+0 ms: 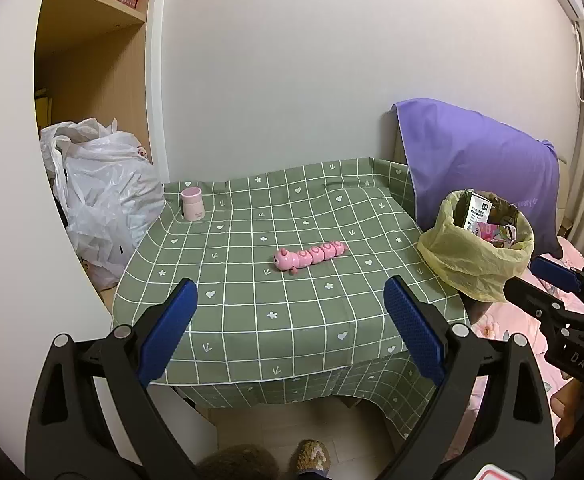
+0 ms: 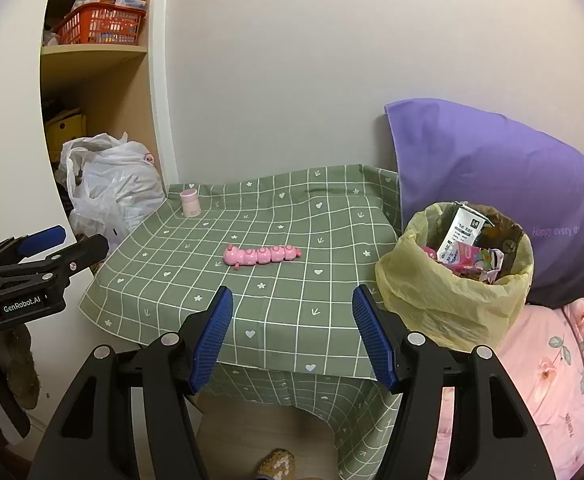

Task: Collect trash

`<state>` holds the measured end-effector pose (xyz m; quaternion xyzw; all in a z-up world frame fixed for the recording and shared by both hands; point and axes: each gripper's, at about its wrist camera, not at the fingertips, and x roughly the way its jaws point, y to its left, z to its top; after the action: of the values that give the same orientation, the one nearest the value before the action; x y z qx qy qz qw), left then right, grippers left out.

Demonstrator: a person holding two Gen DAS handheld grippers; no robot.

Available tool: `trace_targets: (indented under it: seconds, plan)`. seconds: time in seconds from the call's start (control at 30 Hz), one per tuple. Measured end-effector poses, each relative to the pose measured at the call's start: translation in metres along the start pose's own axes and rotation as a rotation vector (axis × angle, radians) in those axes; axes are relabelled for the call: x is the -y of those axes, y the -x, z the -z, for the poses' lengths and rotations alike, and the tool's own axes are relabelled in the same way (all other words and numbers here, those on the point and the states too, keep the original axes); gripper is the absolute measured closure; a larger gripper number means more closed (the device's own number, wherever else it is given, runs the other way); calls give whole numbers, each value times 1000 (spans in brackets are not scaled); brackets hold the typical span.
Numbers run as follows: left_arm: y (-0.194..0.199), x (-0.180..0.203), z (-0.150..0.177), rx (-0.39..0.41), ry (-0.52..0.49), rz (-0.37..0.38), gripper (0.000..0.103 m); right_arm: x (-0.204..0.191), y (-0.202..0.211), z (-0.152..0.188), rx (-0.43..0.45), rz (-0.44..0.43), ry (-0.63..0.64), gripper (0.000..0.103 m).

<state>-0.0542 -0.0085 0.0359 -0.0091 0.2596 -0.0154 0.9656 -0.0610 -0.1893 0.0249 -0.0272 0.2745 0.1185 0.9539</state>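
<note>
A bin lined with a yellow bag [image 1: 476,250] [image 2: 453,280] stands at the table's right edge, filled with a carton and several crumpled wrappers [image 2: 467,248]. My left gripper [image 1: 290,312] hovers open and empty over the table's front edge. My right gripper [image 2: 292,324] is open and empty too, just left of the bin. Each gripper shows in the other's view: the right gripper [image 1: 547,280] beside the bin, the left gripper [image 2: 64,242] at the far left. No loose trash shows on the green checked tablecloth [image 1: 252,320] [image 2: 284,320].
A pink caterpillar toy [image 1: 309,258] [image 2: 262,255] lies mid-table. A small pink jar [image 1: 192,204] [image 2: 190,203] stands at the back left corner. A white plastic bag [image 1: 100,200] sits left of the table; a purple pillow [image 2: 499,184] and pink bedding [image 2: 551,380] lie right.
</note>
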Motion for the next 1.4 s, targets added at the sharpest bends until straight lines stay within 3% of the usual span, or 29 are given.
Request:
trace_targets:
  seconds: [1.4]
  plan:
    - [3,3,1,-1,-6,-9,13,3,-5,3,-16,-6,-11,44]
